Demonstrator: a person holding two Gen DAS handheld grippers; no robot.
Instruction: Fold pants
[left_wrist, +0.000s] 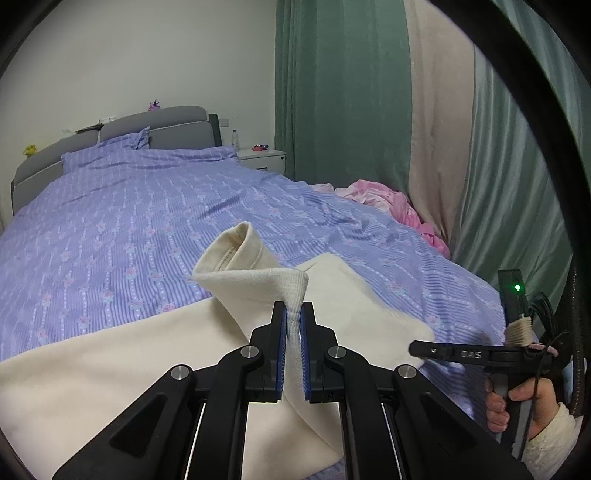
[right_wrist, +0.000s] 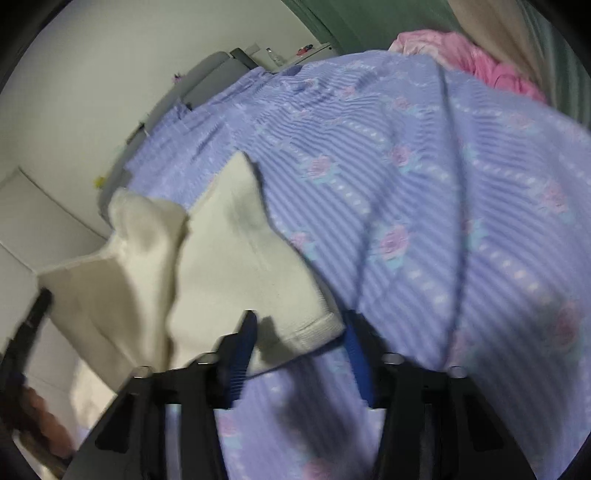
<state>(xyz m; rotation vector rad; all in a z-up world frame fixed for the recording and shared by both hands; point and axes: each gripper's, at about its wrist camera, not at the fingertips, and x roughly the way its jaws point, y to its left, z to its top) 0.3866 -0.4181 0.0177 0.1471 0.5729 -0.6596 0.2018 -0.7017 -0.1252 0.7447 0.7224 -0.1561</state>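
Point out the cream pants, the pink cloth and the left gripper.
cream pants (left_wrist: 110, 387), left wrist view, on the flat spread part.
pink cloth (left_wrist: 391, 203), left wrist view, on the crumpled heap's middle.
left gripper (left_wrist: 293, 317), left wrist view, between the fingertips, where they pinch the ribbed cuff.

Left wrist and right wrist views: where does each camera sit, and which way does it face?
Left wrist: on the left hand-held gripper, shut on the cream pants, facing up the bed; the person's right hand shows.
Right wrist: on the right hand-held gripper, tilted and blurred, jaws apart around a pants edge.
Shared: pants, bed, pink cloth.
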